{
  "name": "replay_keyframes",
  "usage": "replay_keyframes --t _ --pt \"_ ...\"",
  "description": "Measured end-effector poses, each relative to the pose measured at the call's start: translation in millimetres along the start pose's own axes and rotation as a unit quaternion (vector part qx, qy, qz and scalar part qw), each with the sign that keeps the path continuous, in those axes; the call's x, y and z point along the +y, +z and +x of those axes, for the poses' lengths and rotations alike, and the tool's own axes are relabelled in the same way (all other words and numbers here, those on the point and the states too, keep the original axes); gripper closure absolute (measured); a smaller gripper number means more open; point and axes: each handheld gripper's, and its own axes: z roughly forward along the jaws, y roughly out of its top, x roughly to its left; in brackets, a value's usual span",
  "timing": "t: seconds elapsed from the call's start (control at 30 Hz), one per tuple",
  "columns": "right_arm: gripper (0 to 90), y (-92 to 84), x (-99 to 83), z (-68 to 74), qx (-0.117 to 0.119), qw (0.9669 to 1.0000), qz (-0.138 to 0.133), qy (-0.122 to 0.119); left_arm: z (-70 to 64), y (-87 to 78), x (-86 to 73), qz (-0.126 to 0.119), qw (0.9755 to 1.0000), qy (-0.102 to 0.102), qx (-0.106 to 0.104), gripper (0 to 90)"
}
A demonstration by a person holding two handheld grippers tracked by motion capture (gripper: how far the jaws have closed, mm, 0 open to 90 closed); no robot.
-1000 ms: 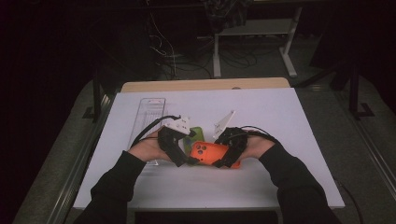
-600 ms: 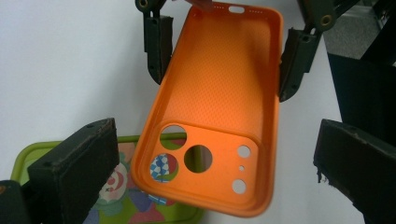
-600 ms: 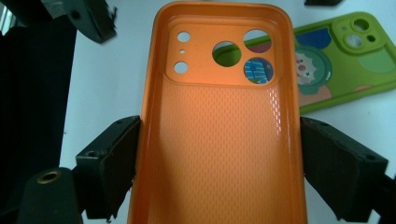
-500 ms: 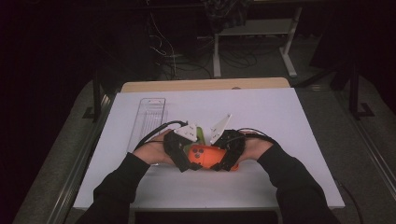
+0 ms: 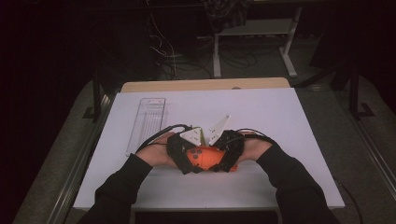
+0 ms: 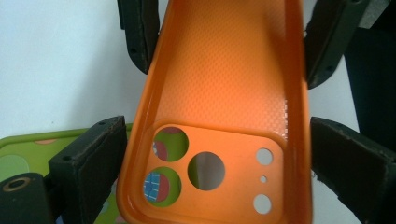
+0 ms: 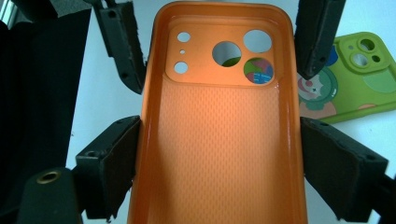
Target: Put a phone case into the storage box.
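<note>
Tongs gripped an orange case [image 6: 224, 93] from opposite ends. The left gripper [image 6: 219, 154] had its jaws pressed on both long edges at the camera-hole end, and the right gripper [image 7: 219, 163] clamped the plain end the same way, its jaws touching both sides. The case's hollow, textured inside faced both cameras. Just beyond the left jaw, under the case's corner, lay a green case [image 6: 28, 154] with coloured shapes; it showed through the camera holes. From above, both hands [image 5: 161, 151] met over the white table [image 5: 280, 121]. A clear tray [image 5: 147, 122] lay well off the left gripper.
</note>
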Motion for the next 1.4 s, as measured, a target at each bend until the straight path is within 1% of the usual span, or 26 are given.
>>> replay_keyframes --t 0.07,0.17,0.2,0.23,0.43,0.67,0.83,0.93,1.0,1.03,1.07,1.13,1.17,1.2,1.27,1.37,1.4 --pt "14.8 0.0 0.5 0.7 0.002 1.0 -0.001 0.0 0.4 0.6 -0.7 0.002 1.0 0.001 -0.001 5.8" --pt "14.8 0.3 1.1 0.6 0.003 1.0 -0.003 -0.006 0.4 0.8 -0.9 0.005 1.0 0.002 -0.005 6.2" --pt "14.9 -0.2 1.2 1.2 0.003 1.0 -0.001 -0.002 0.3 0.8 -0.8 0.006 1.0 0.003 -0.006 6.5" --pt "14.8 -0.3 1.4 0.7 0.002 1.0 -0.003 -0.007 0.4 0.9 -0.9 0.007 0.9999 0.005 -0.006 7.5" --pt "14.9 -0.4 1.2 0.6 0.004 1.0 -0.005 -0.006 0.5 0.8 -1.5 0.008 0.9999 0.004 -0.013 11.1" --pt "14.9 -1.0 1.0 0.5 0.007 0.9999 -0.007 -0.007 0.1 0.9 -1.7 0.007 0.9998 0.002 -0.018 12.6" --pt "14.7 -1.3 0.4 1.4 0.006 0.9999 -0.006 -0.006 0.0 1.5 -2.0 0.005 0.9998 0.005 -0.019 13.8" --pt "14.5 -1.2 0.2 1.7 0.003 0.9999 -0.007 -0.012 -0.1 1.5 -1.7 0.007 0.9998 0.01 -0.017 14.2" --pt "14.4 -0.9 0.0 2.5 -0.001 0.9999 -0.005 -0.01 0.4 1.4 -2.0 0.004 0.9998 0.004 -0.017 14.4" --pt "13.7 -0.4 -0.3 3.0 -0.006 0.9999 -0.006 -0.009 1.4 0.8 -1.7 0.002 0.9998 -0.002 -0.021 14.5" --pt "12.6 -0.2 -0.6 3.5 -0.009 0.9999 -0.005 -0.008 1.8 0.6 -1.8 -0.001 0.9997 -0.004 -0.022 14.7" --pt "10.8 -0.4 -1.1 3.0 -0.006 1.0 -0.006 -0.003 1.9 0.0 -1.7 0.001 0.9999 -0.003 -0.014 14.8" --pt "9.2 -1.6 -1.2 2.2 -0.006 1.0 -0.007 0.001 1.9 -0.5 -1.8 0.002 0.9999 -0.005 -0.014 14.8" --pt "7.8 -2.9 -1.4 1.7 -0.005 0.9999 -0.012 0.007 2.0 -1.0 -1.9 0.003 0.9999 -0.004 -0.012 14.8" --pt "6.3 -6.6 -2.0 0.3 -0.005 0.9997 -0.019 0.012 1.8 -2.0 -1.5 0.002 0.9999 -0.01 -0.006 14.9" --pt "5.1 -14.3 -4.4 -2.4 -0.021 0.9991 -0.029 0.023 2.3 -3.0 -1.6 -0.001 0.9998 -0.019 0.0 15.0" --pt "4.6 -19.1 -6.9 -4.2 -0.032 0.9982 -0.038 0.033 3.8 -3.8 -2.3 0.001 0.9997 -0.024 0.005 15.1"
